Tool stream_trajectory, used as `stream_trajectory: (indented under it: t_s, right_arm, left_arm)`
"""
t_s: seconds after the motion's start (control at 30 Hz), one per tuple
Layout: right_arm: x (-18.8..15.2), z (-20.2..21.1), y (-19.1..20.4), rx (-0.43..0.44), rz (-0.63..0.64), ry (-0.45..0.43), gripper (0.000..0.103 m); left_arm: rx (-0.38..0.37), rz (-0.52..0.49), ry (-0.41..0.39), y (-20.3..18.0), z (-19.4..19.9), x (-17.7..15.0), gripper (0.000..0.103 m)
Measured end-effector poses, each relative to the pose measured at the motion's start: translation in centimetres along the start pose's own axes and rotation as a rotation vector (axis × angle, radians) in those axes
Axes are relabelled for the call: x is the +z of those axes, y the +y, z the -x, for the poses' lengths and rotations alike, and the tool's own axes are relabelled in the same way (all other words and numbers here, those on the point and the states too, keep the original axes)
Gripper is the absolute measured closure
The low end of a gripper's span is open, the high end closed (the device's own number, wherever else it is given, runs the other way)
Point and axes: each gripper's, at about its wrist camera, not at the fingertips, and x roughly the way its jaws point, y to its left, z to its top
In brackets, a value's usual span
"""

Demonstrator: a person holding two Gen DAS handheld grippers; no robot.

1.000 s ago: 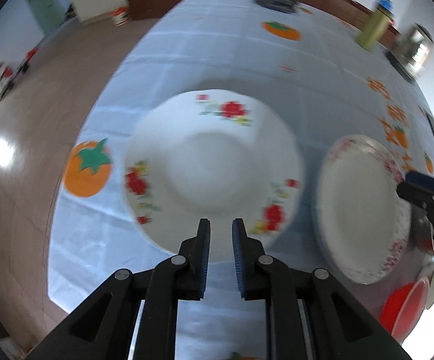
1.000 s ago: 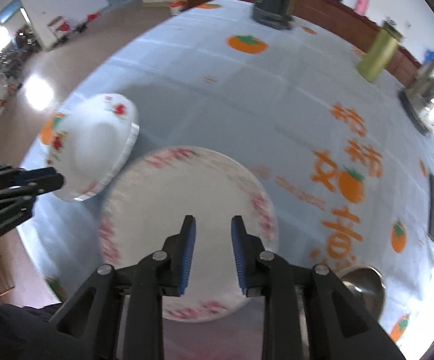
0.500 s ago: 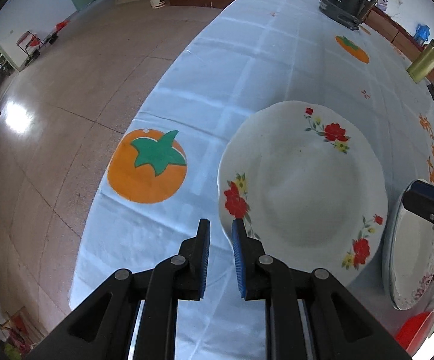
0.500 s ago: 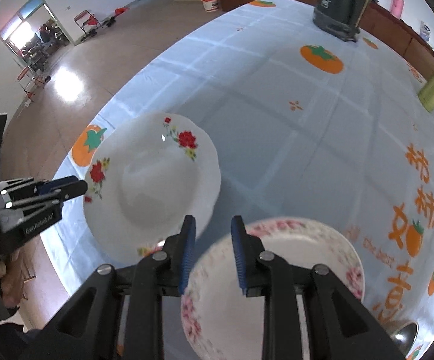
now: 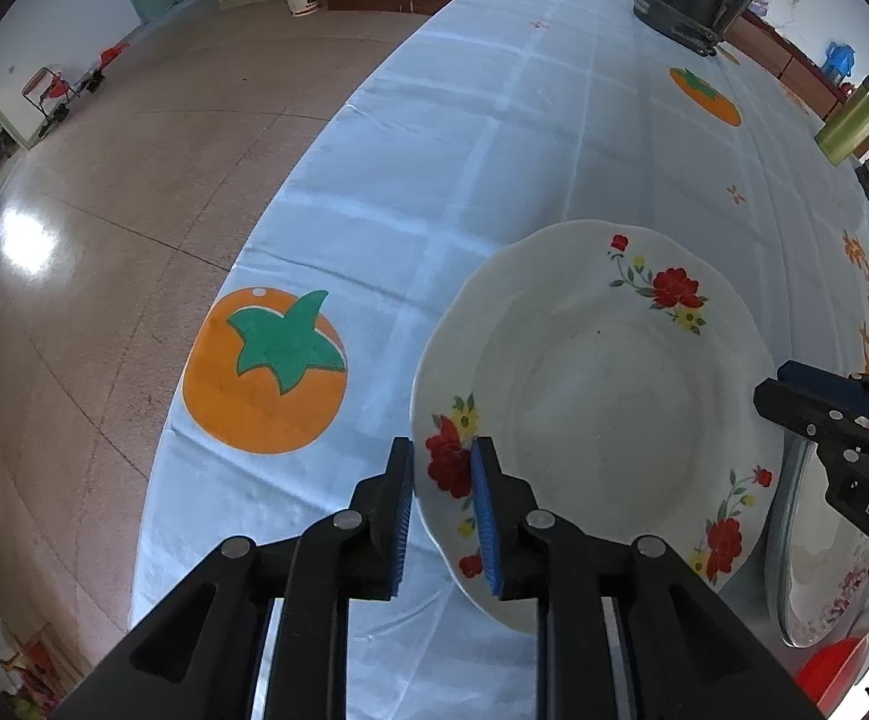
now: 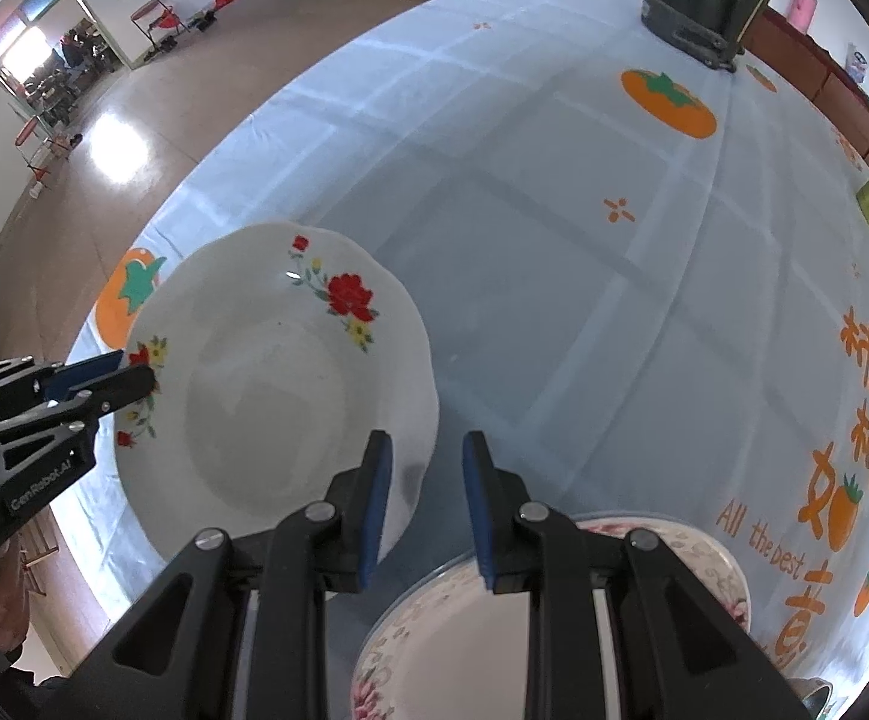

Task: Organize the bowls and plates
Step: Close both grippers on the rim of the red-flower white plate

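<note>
The left gripper [image 5: 442, 501] straddles the near rim of the flowered white plate [image 5: 602, 402], its fingers opening, one outside the rim and one inside, not pressing. The right gripper [image 6: 425, 501] hangs over that plate's opposite rim, fingers closing with only the edge between them, untouched. Below its fingers lies a pink-patterned plate [image 6: 434, 618] on the blue worktop [image 6: 554, 240].

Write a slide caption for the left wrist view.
Left gripper opening astride the flowered plate's rim on the persimmon tablecloth.
</note>
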Motion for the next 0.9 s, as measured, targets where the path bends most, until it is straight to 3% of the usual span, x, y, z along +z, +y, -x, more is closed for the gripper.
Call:
stream_trajectory:
  t_s: [0.13,0.47,0.73,0.9]
  right_arm:
    - [-0.1,-0.3,0.2,0.01,0.009,0.005,0.087]
    - [-0.2,-0.4,0.2,0.02,0.018,0.002,0.086]
    - [-0.3,-0.4,0.9,-0.016,0.035,0.008,0.086]
    - [-0.7,0.1,1.3,0.009,0.023,0.007,0.087]
  left_arm:
    - [0.0,0.0,-0.001,-0.1,-0.2,0.2,0.08]
    - [-0.038,0.035,0.004,0.4,-0.5,0.2,0.078]
    - [0.006,0.029,0.01,0.0,-0.3,-0.1,0.078]
    - [0.007,0.038,0.014,0.3,0.3,-0.8,0.078]
